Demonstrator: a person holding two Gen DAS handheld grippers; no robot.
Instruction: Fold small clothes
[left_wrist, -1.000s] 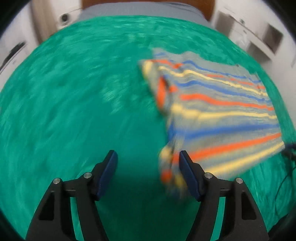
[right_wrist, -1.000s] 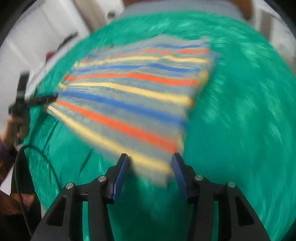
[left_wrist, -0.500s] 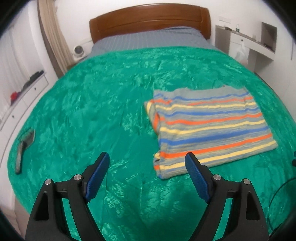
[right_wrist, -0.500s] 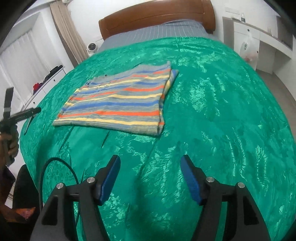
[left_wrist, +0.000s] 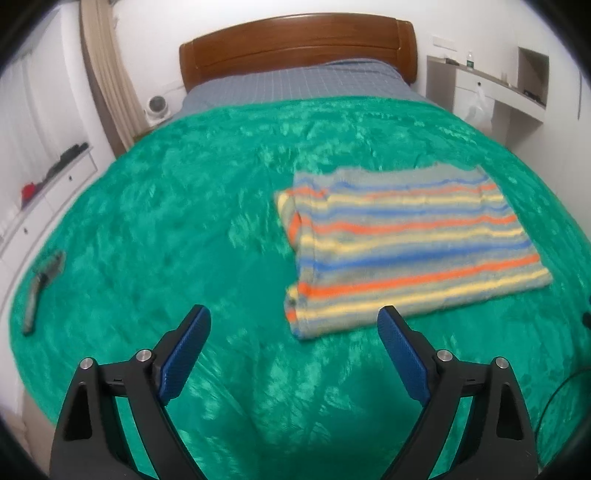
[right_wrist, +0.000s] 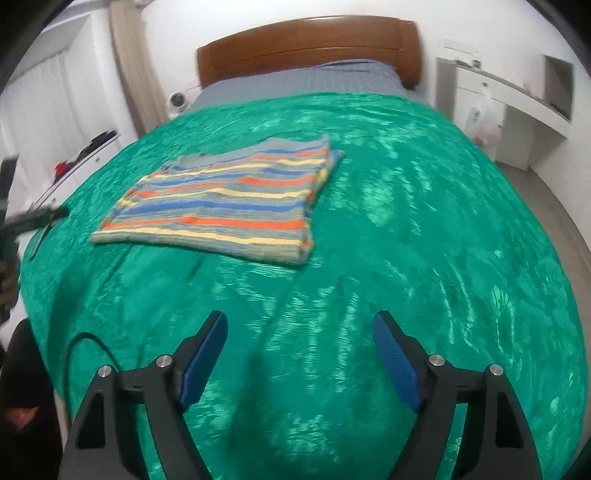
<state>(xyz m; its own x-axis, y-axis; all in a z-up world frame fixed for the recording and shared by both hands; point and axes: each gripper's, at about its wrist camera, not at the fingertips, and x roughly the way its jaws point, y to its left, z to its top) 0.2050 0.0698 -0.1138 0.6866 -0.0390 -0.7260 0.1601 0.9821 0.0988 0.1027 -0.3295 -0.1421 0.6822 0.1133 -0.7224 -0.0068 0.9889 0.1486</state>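
A striped garment (left_wrist: 406, 240) in grey, blue, orange and yellow lies folded flat on the green bedspread (left_wrist: 166, 221). In the left wrist view it sits ahead and to the right of my left gripper (left_wrist: 293, 325), whose jaws are opening with nothing between them. From the right wrist camera the same garment (right_wrist: 225, 199) lies ahead to the left, well clear of my right gripper (right_wrist: 299, 328). Those jaws are opening too, over bare bedspread (right_wrist: 424, 221). The left gripper's black finger (right_wrist: 33, 218) shows at the left edge of the right wrist view.
A dark remote-like object (left_wrist: 42, 284) lies near the bed's left edge. A wooden headboard (left_wrist: 295, 44) stands at the far end, white drawers (left_wrist: 44, 192) on the left, a white desk (left_wrist: 491, 92) on the right. A black cable (right_wrist: 92, 343) crosses the near left corner.
Both grippers have let go of the garment, opened wider and drawn back and up from it. The garment now lies flat, farther ahead in both views.
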